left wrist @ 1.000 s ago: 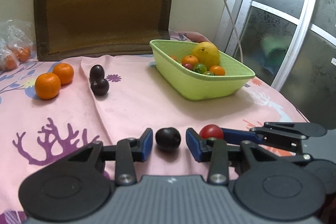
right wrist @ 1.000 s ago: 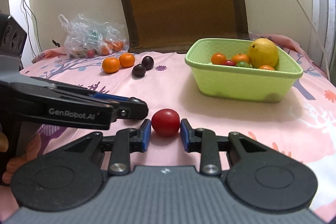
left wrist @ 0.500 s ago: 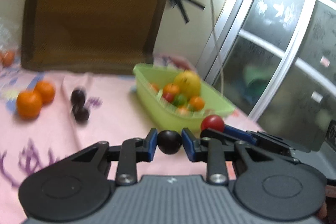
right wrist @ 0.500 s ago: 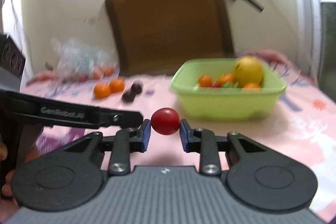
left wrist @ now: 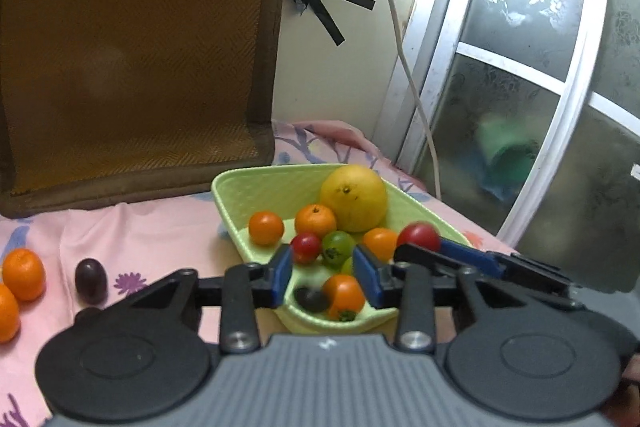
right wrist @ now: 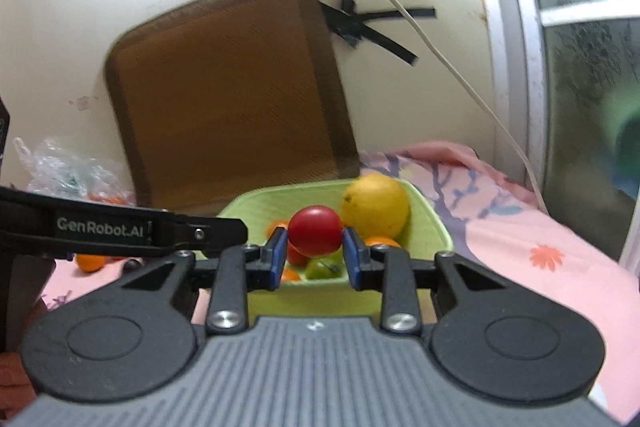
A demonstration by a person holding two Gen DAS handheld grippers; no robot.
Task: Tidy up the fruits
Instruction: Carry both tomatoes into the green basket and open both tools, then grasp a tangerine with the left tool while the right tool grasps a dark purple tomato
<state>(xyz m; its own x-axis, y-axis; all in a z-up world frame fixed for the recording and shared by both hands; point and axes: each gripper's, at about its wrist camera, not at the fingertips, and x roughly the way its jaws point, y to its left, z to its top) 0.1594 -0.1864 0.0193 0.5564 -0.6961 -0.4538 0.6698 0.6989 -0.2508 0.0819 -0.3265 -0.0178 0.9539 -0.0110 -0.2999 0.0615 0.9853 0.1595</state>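
- Both grippers have travelled from the near part of the pink cloth point(left wrist: 132, 227) up to the green basket point(left wrist: 240, 187), which a second ago stood well ahead of them.
- The dark plum that sat between the left gripper's point(left wrist: 322, 275) pads earlier now lies in the near corner of the basket, a blurred dark plum point(left wrist: 310, 299) beside an orange tomato point(left wrist: 345, 295); the jaws are opening, with nothing pressed between them.
- The right gripper point(right wrist: 314, 251) is clamped on a red tomato point(right wrist: 315, 230), held above the basket's near rim just in front of the big yellow fruit point(right wrist: 376, 205).
- Step in hand, as I judge it: dropping this pair of fruits into the basket, the left one done, the right one pending.
- Next move probably calls for easing the right jaws apart over a gap among the fruits so the tomato does not roll out.
- Afterwards, an orange point(left wrist: 23, 273) and another plum point(left wrist: 91, 281) wait on the cloth, well left of the basket.
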